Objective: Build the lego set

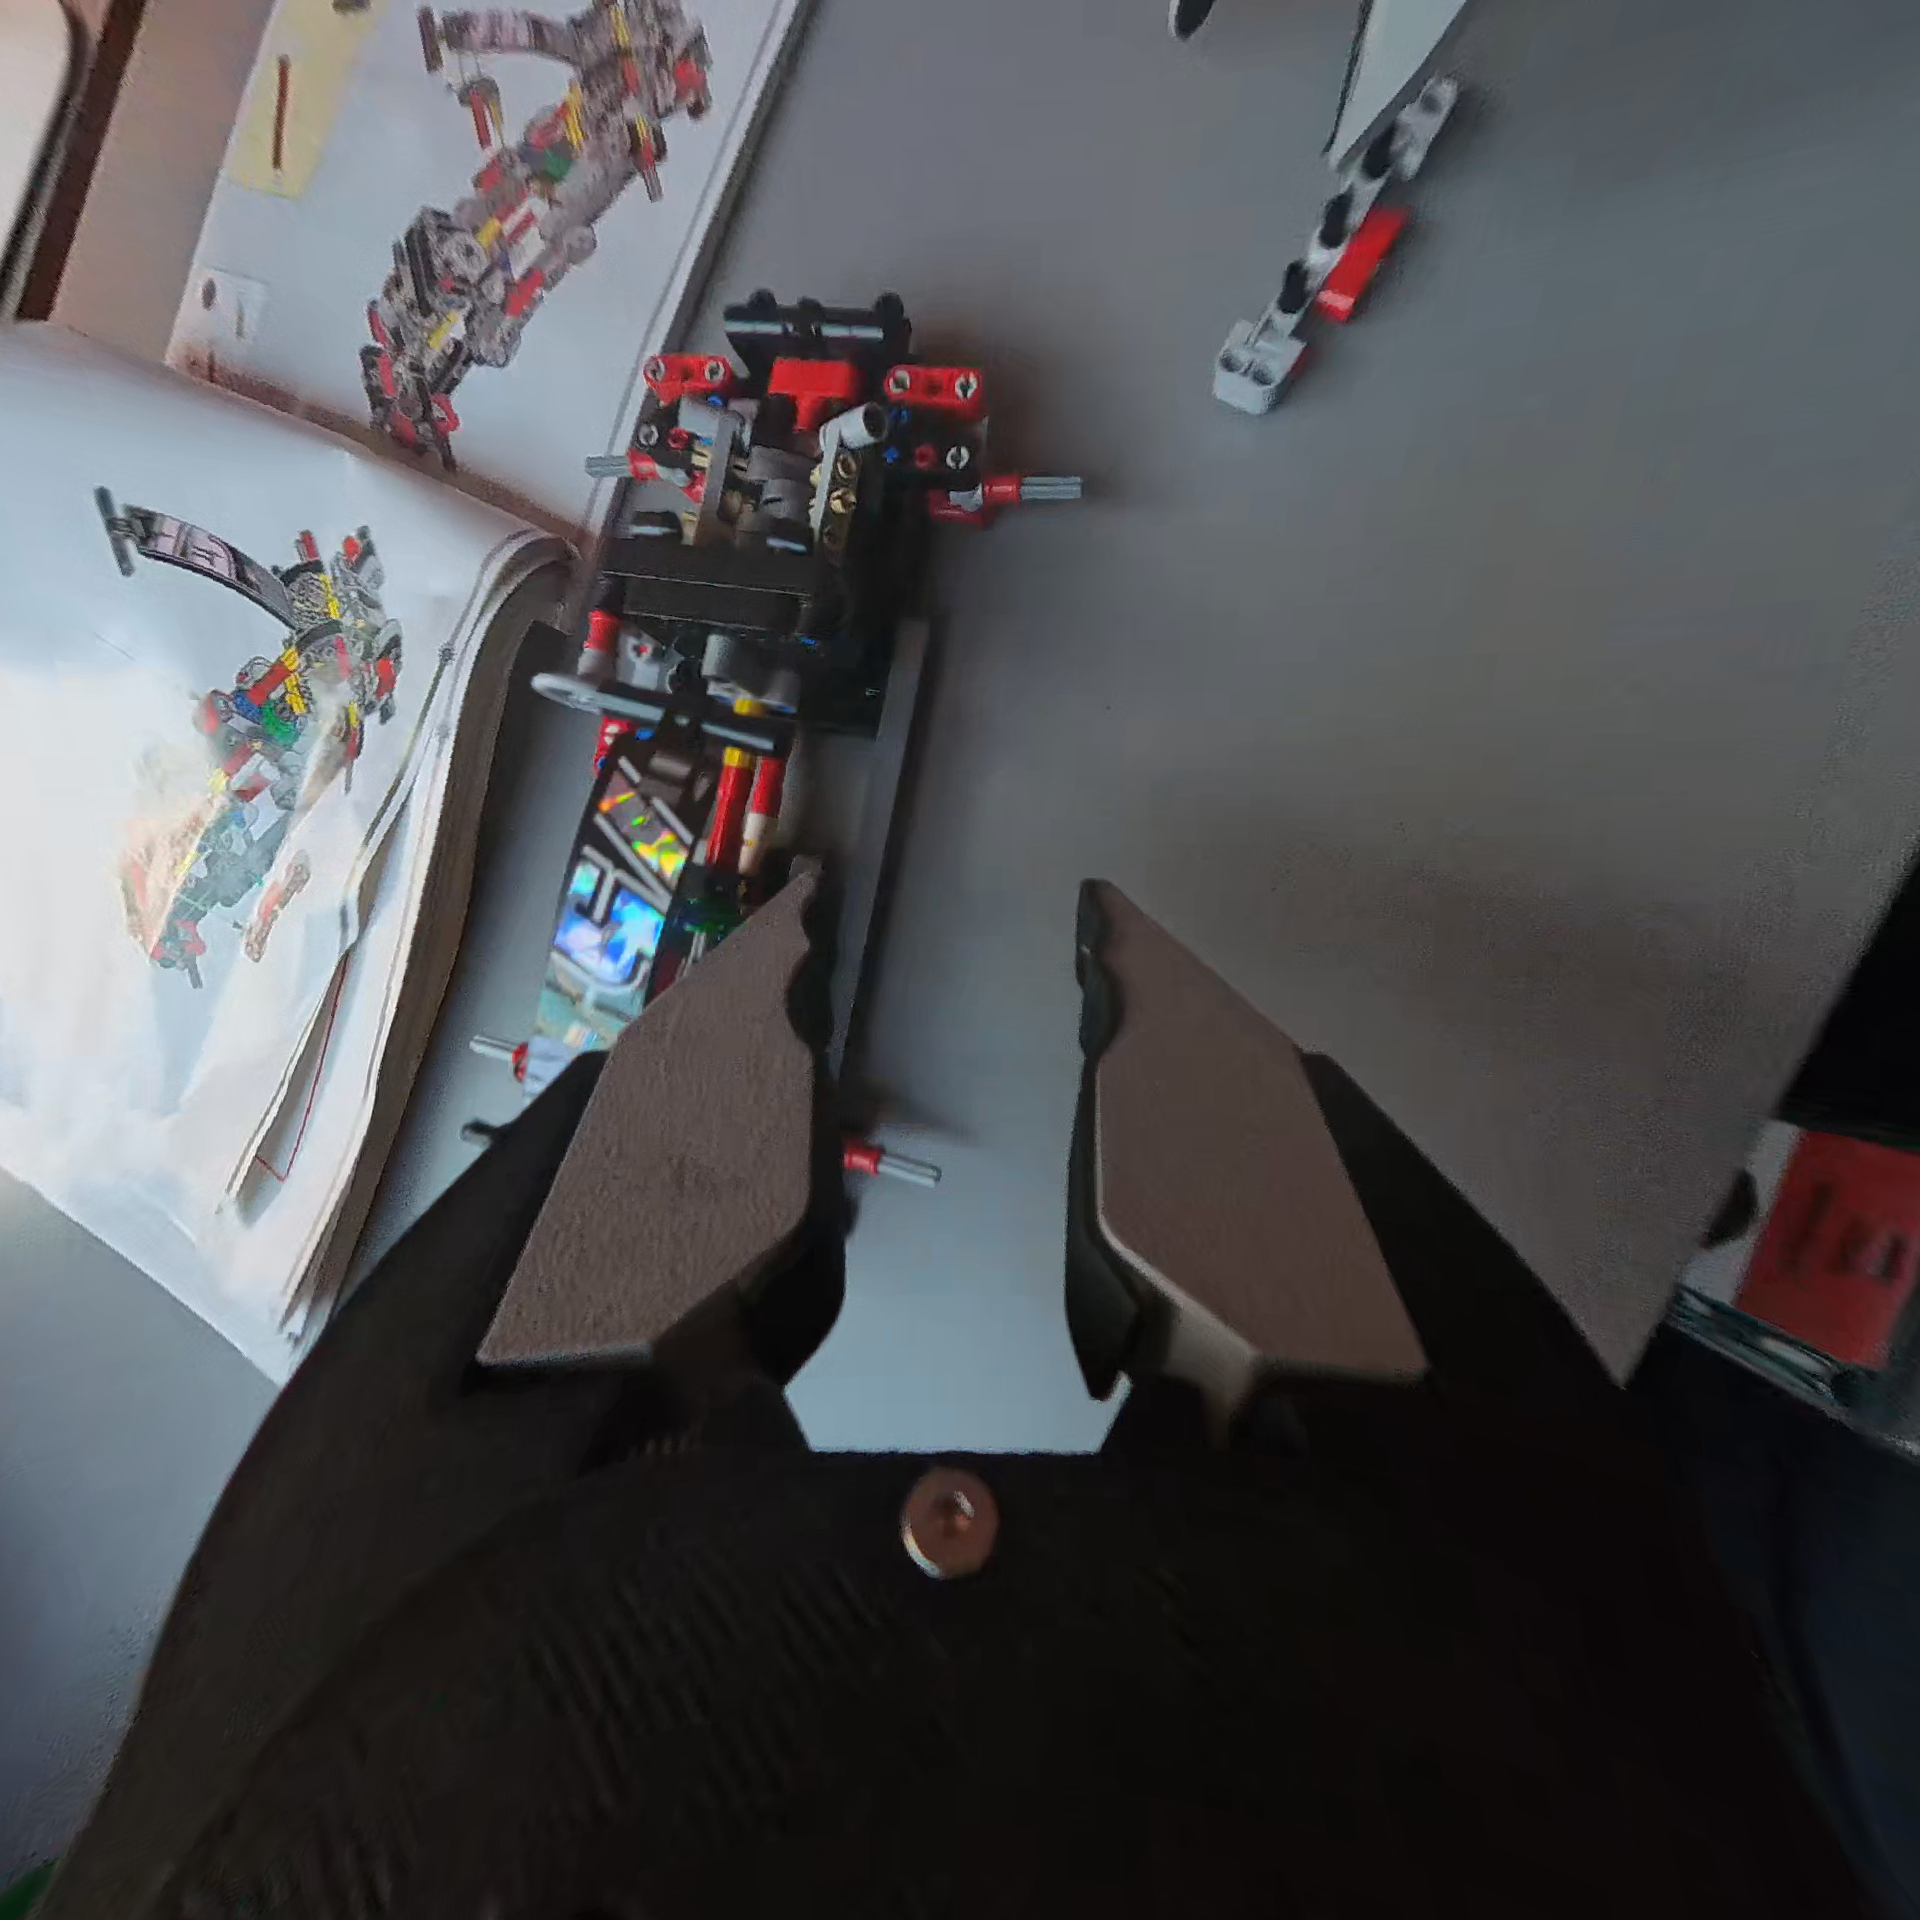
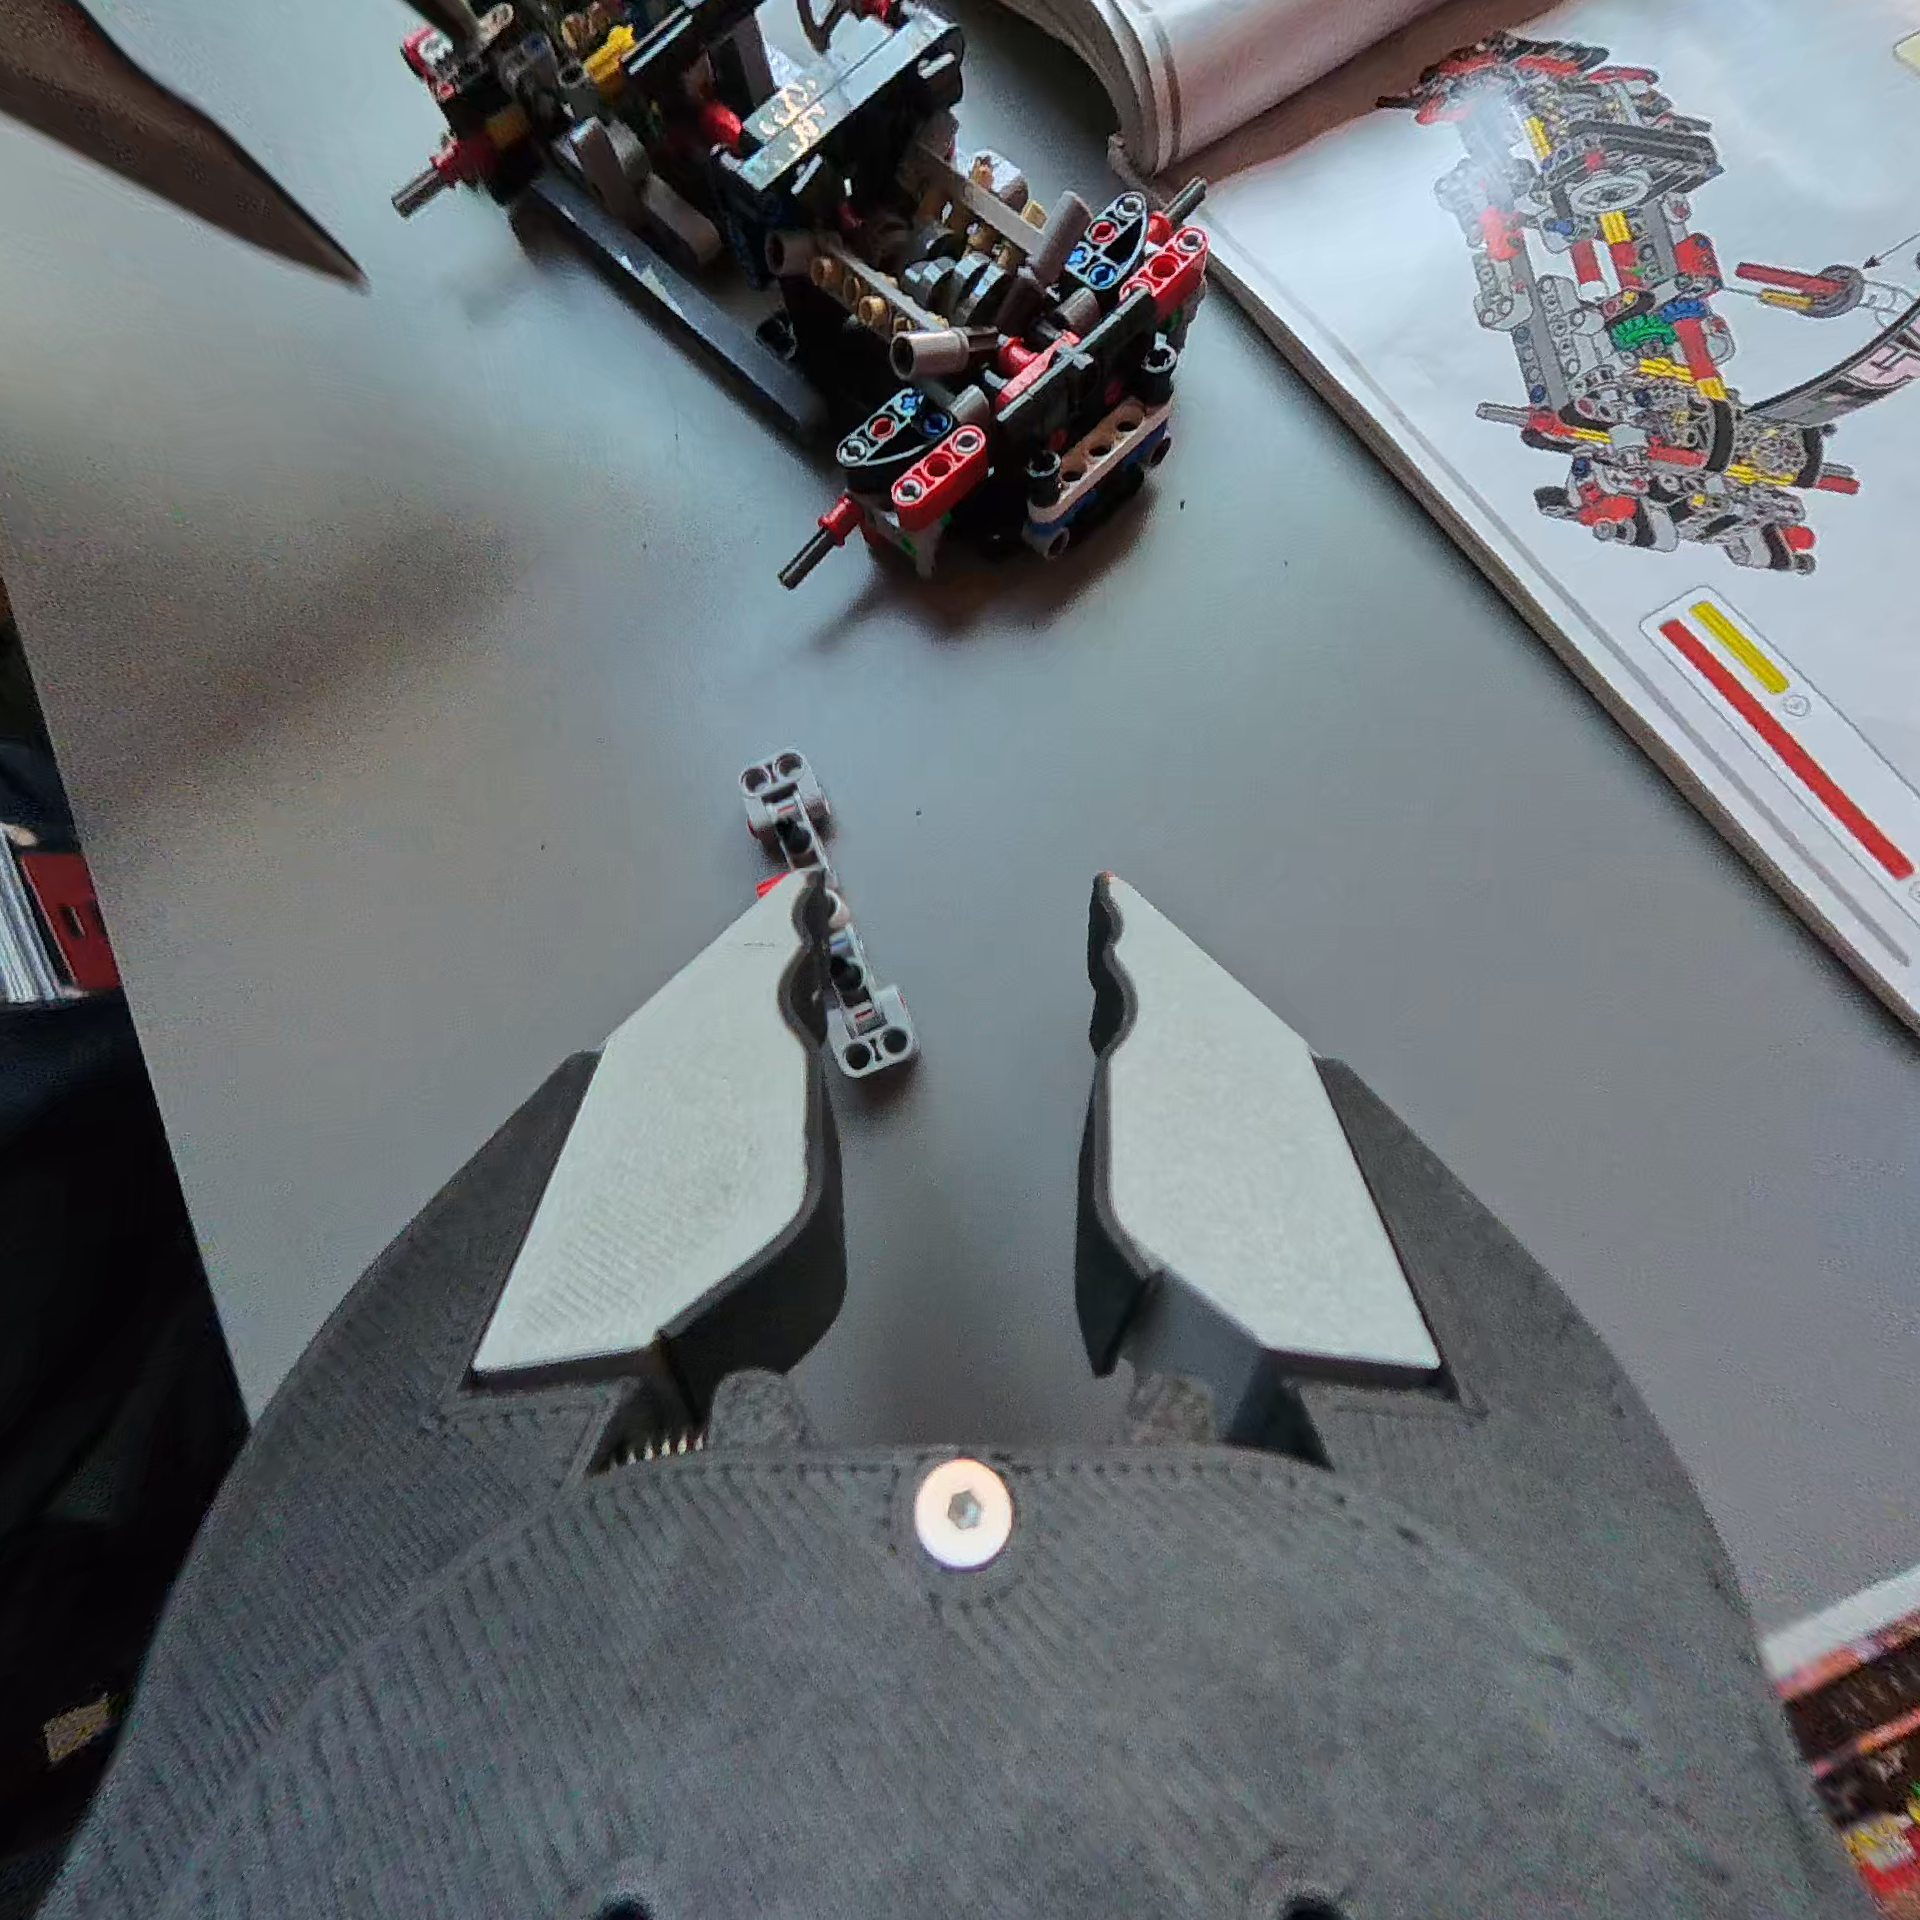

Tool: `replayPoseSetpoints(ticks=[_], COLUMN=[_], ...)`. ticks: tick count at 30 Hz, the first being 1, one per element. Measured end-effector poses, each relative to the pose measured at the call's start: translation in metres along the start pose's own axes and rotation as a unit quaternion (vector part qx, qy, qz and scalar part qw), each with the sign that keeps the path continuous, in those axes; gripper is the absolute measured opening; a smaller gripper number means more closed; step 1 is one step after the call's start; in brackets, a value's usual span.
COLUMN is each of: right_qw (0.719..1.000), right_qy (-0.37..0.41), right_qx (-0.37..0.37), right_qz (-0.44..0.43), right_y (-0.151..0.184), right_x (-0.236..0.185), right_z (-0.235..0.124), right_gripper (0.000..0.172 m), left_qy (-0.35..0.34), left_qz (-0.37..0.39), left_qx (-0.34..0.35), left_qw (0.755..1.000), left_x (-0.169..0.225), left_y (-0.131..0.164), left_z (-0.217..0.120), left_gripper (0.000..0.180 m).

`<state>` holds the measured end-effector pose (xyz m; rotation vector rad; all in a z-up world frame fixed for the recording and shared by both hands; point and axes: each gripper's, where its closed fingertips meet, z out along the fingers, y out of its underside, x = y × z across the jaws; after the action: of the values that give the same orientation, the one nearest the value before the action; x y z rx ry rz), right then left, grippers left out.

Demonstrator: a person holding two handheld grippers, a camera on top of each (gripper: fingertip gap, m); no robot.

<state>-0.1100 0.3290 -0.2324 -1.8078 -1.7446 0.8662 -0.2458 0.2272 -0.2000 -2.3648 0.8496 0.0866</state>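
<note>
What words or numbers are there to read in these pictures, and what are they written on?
Open instruction booklet: building pictures and tiny marks, nothing clear enough to read.
Shiny sticker panel on the brick model: big letter-like shapes, partly hidden, not readable.
Red box past the table edge: dark marks, too blurred.
Printed box corner: too blurred.
</note>
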Motion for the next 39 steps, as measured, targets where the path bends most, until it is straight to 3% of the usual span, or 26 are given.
replayPoseSetpoints(ticks=[4, 8, 14, 21, 24, 32, 39], right_qw=[1.000, 0.999, 0.998, 0.997, 0.996, 0.995, 0.996], right_qy=[-0.006, -0.009, -0.022, -0.030, -0.039, -0.057, -0.082], right_qx=[0.005, -0.009, 0.014, 0.037, 0.047, 0.031, 0.008], right_qz=[-0.005, -0.036, -0.053, -0.058, -0.064, -0.069, -0.023], right_y=[-0.006, -0.005, -0.011, -0.015, -0.016, -0.014, -0.020], right_x=[-0.006, -0.009, -0.008, -0.009, -0.013, -0.019, -0.011], right_z=[0.011, 0.019, 0.019, 0.008, 0.003, 0.011, 0.024], right_gripper=[0.046, 0.046, 0.045, 0.045, 0.045, 0.045, 0.050], left_qy=[-0.043, -0.034, 0.000, -0.016, -0.019, 0.028, 0.024], left_qz=[0.010, 0.029, 0.068, 0.093, 0.089, 0.077, 0.075], left_qx=[-0.046, -0.095, -0.153, -0.212, -0.218, -0.223, -0.156], left_qw=[0.998, 0.994, 0.986, 0.973, 0.972, 0.971, 0.985], left_x=[-0.009, -0.007, -0.006, -0.015, -0.018, -0.017, -0.014], left_y=[-0.001, 0.010, 0.004, 0.007, 0.008, 0.008, 0.007], left_z=[0.032, 0.050, 0.056, 0.059, 0.062, 0.062, 0.055], left_gripper=[0.042, 0.031, 0.028, 0.017, 0.008, 0.006, 0.007])
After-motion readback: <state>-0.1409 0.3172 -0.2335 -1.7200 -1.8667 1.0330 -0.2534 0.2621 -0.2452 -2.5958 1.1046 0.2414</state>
